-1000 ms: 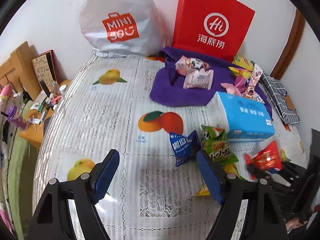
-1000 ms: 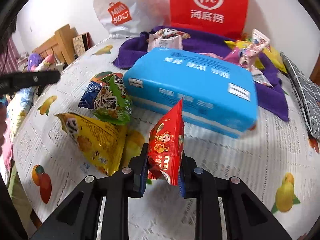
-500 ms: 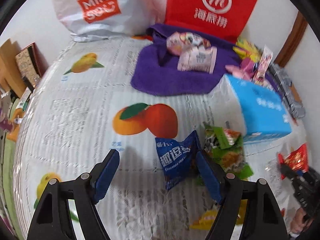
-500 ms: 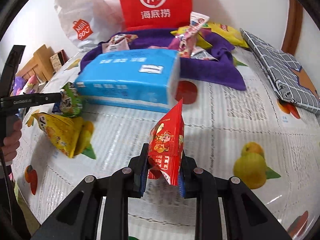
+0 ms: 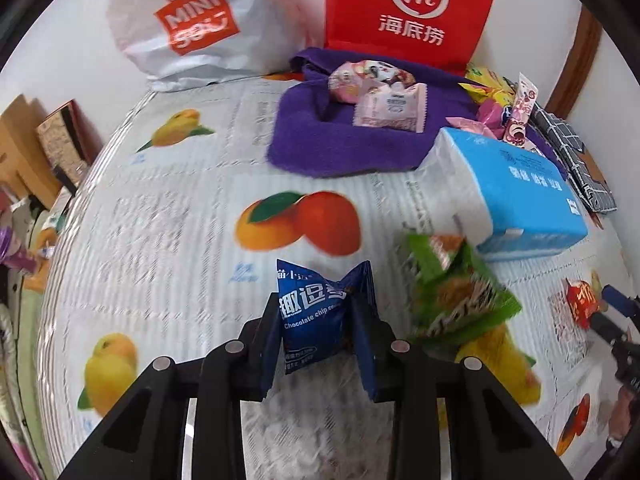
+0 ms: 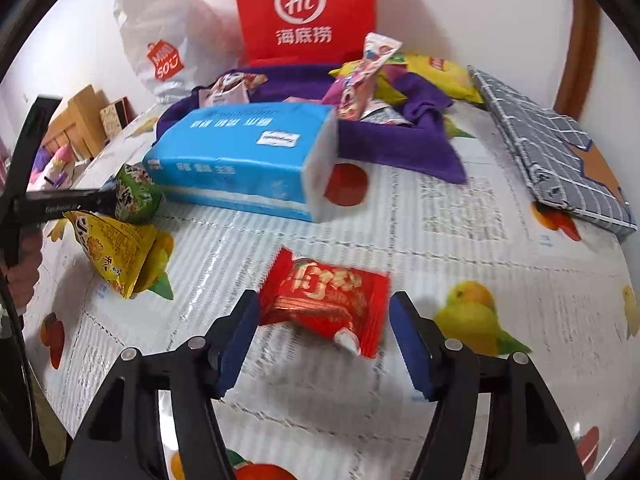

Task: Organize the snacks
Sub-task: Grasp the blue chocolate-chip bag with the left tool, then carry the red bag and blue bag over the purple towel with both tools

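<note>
The left gripper [image 5: 320, 344] has just closed its jaws on the blue foil chocolate-chip snack packet [image 5: 316, 316]. The right gripper [image 6: 322, 340] has just spread its jaws, and the red foil snack packet [image 6: 328, 300] lies loose between them on the fruit-printed tabletop [image 6: 500, 248].

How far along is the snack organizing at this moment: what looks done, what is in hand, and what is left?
Done: several packets already lie on the purple towel. The red packet lies flat on the table between the right gripper's jaws, which have just been opening. In hand: the left gripper has just closed on the blue cookie packet. Left: the green packet and yellow packet.
</note>
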Demonstrator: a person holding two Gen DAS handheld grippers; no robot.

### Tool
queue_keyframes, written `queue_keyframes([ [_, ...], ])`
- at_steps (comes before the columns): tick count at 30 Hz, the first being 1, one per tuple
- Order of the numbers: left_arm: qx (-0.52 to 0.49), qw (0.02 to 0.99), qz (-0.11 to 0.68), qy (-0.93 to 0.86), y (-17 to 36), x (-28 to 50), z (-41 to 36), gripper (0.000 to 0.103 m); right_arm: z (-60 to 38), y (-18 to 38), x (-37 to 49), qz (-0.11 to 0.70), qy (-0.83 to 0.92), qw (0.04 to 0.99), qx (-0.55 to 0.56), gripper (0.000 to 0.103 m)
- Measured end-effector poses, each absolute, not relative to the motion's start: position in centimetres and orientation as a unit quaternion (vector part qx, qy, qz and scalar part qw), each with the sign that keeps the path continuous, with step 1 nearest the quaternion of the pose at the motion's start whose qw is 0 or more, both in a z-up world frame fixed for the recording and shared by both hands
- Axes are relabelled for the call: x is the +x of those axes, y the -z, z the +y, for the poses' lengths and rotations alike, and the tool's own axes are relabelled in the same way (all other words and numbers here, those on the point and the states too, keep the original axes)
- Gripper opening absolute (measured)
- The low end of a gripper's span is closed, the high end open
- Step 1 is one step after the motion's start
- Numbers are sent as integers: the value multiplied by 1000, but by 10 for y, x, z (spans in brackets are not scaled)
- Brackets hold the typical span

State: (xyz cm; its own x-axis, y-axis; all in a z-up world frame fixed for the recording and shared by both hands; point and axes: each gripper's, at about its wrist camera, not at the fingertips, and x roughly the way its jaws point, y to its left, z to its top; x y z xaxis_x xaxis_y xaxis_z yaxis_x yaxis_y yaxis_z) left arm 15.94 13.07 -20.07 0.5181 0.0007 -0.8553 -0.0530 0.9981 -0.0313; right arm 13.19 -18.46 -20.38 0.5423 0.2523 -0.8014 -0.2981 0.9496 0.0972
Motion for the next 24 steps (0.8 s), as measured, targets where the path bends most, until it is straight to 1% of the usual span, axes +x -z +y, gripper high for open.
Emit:
queue_keyframes([
  [2, -30, 870, 491, -30, 201, 155, 137, 31, -191, 202, 130, 448, -148, 882, -24, 69],
  [6, -48, 867, 495, -34, 203, 151, 145, 31, -199, 200, 131, 445, -148, 883, -5, 70],
  [11, -48, 867, 496, -33, 204, 148, 143, 31, -189, 207, 145, 454, -152, 877, 31, 70],
  [15, -54, 866, 497, -29, 204, 145, 145, 31, -177, 223, 157, 478, -123, 870, 14, 68],
  [16, -56, 866, 497, -27, 204, 145, 146, 32, -174, 224, 157, 474, -117, 873, 6, 67],
  [17, -59, 866, 496, -27, 205, 145, 146, 32, -172, 224, 154, 465, -113, 878, -5, 63],
  [21, -59, 867, 494, -25, 204, 144, 147, 31, -166, 224, 153, 457, -122, 881, -18, 51],
  [24, -61, 868, 493, -25, 203, 143, 148, 31, -164, 223, 154, 446, -130, 885, -19, 46],
])
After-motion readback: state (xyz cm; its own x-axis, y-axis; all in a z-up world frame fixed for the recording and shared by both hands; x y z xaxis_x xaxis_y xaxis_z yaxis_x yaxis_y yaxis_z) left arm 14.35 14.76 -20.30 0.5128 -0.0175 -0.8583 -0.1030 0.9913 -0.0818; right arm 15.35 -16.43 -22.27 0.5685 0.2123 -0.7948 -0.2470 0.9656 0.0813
